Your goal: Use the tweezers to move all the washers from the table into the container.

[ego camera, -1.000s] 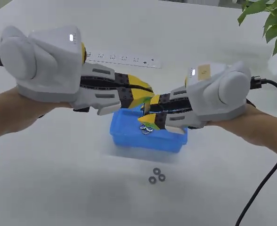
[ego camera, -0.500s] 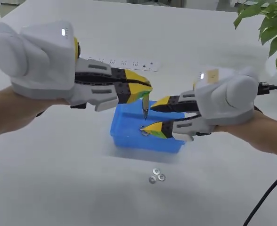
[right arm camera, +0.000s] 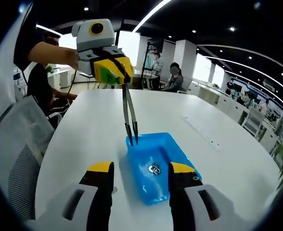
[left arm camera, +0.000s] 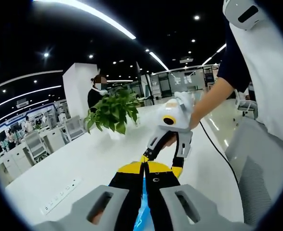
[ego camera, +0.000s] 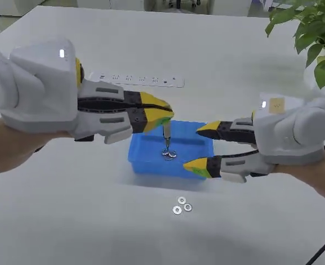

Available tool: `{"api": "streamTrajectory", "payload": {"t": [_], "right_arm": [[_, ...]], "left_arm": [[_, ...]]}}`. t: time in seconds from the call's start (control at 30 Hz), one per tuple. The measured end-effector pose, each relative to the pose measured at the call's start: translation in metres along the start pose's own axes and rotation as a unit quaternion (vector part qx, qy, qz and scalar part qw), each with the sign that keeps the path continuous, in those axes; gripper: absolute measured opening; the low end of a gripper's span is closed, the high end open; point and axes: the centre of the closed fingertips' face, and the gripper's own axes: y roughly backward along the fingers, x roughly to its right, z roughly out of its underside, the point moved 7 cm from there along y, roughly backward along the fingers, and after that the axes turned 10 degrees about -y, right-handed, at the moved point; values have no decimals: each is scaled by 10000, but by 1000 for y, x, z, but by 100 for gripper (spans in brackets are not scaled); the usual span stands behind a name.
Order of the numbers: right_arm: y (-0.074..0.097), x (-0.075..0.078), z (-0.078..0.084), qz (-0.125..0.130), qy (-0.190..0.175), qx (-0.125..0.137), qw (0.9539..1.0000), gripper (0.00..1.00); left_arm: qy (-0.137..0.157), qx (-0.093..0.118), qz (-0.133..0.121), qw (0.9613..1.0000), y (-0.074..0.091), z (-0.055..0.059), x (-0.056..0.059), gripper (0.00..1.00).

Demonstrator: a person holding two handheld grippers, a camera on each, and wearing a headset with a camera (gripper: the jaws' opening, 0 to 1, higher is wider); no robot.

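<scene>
A blue container (ego camera: 151, 160) sits mid-table and holds a few washers (ego camera: 169, 154). Three more washers (ego camera: 182, 205) lie on the white table just in front of it. My left gripper (ego camera: 165, 115) is shut on the metal tweezers (ego camera: 166, 135), which hang tips-down into the container. My right gripper (ego camera: 202, 146) is open and holds nothing, at the container's right end. In the right gripper view the tweezers (right arm camera: 129, 110) point down at the container's (right arm camera: 173, 149) near corner, with the washers (right arm camera: 154, 168) further inside. The left gripper view shows its jaws (left arm camera: 148, 168) closed.
A white power strip (ego camera: 137, 80) lies behind the container. A leafy plant (ego camera: 312, 33) stands at the table's far right. A black cable runs off the right gripper. People and desks (right arm camera: 173, 77) are in the office beyond.
My right gripper has opened and drawn back to the right, away from the tweezers. The left gripper keeps the tweezers over the container.
</scene>
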Motion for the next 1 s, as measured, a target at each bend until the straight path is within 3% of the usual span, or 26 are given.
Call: {"api": "streamTrajectory", "payload": {"t": [0.1, 0.23, 0.3, 0.6, 1.0], "right_arm": [[6, -3, 9, 54, -68, -34, 10000, 51], [16, -13, 13, 133, -174, 268, 9994, 54], [19, -17, 17, 149, -210, 301, 9992, 58], [29, -34, 42, 127, -354, 91, 9993, 66], [32, -53, 72, -30, -612, -105, 9981, 76]], "left_arm": [[40, 14, 5, 10000, 2, 0, 9, 4], [56, 20, 25, 10000, 2, 1, 17, 4], [89, 42, 38, 9999, 1, 1, 20, 4], [157, 46, 198, 9997, -1, 6, 41, 4], [332, -100, 403, 9986, -14, 32, 71, 4]]}}
